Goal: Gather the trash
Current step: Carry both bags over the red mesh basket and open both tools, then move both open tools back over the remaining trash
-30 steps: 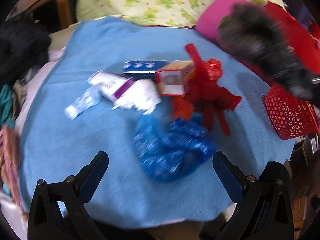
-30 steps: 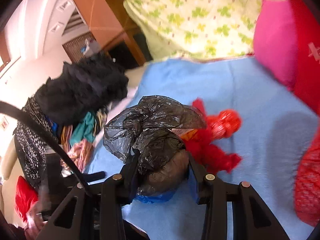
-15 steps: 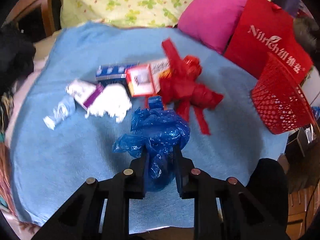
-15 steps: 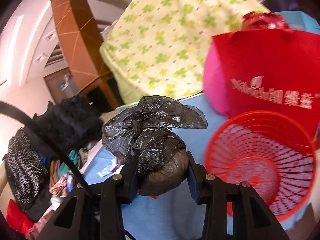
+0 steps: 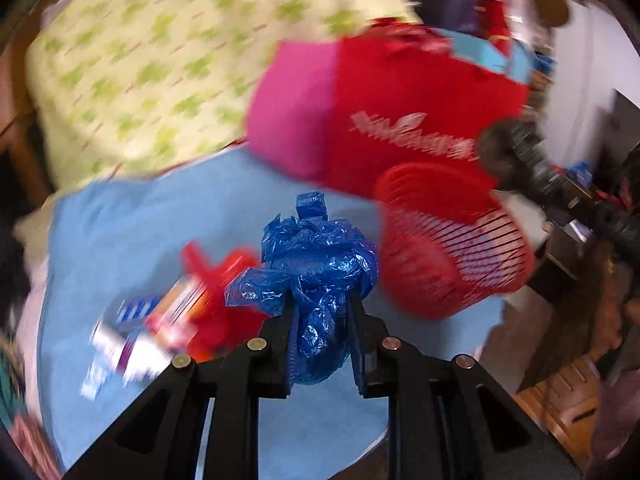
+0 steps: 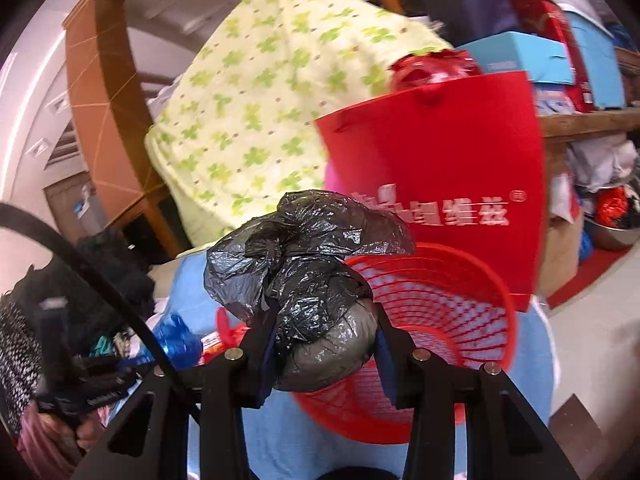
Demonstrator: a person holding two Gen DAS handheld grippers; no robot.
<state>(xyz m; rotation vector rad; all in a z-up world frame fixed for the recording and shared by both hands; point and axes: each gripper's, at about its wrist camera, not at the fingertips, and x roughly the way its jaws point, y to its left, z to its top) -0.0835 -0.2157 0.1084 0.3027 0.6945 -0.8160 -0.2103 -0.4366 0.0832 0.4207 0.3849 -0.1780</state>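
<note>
My left gripper (image 5: 319, 300) is shut on a crumpled blue plastic bag (image 5: 320, 272) and holds it above the blue blanket (image 5: 152, 220), left of the red mesh basket (image 5: 452, 248). My right gripper (image 6: 324, 328) is shut on a black plastic bag (image 6: 308, 280) and holds it over the near left rim of the red basket (image 6: 440, 320). The basket looks empty. Loose trash lies on the blanket in the left wrist view: a red plastic bag (image 5: 224, 280), small boxes (image 5: 176, 304) and white wrappers (image 5: 120, 352), all blurred.
A red paper bag (image 6: 440, 160) and a pink cushion (image 5: 292, 108) stand behind the basket. A green-patterned quilt (image 6: 260, 92) is at the back. Dark clothes (image 6: 60, 300) are piled on the left. The left gripper and blue bag show in the right wrist view (image 6: 176, 336).
My left gripper closed on the blue bag and lifted it toward the basket. My right gripper carried the black bag from above the trash pile to over the basket.
</note>
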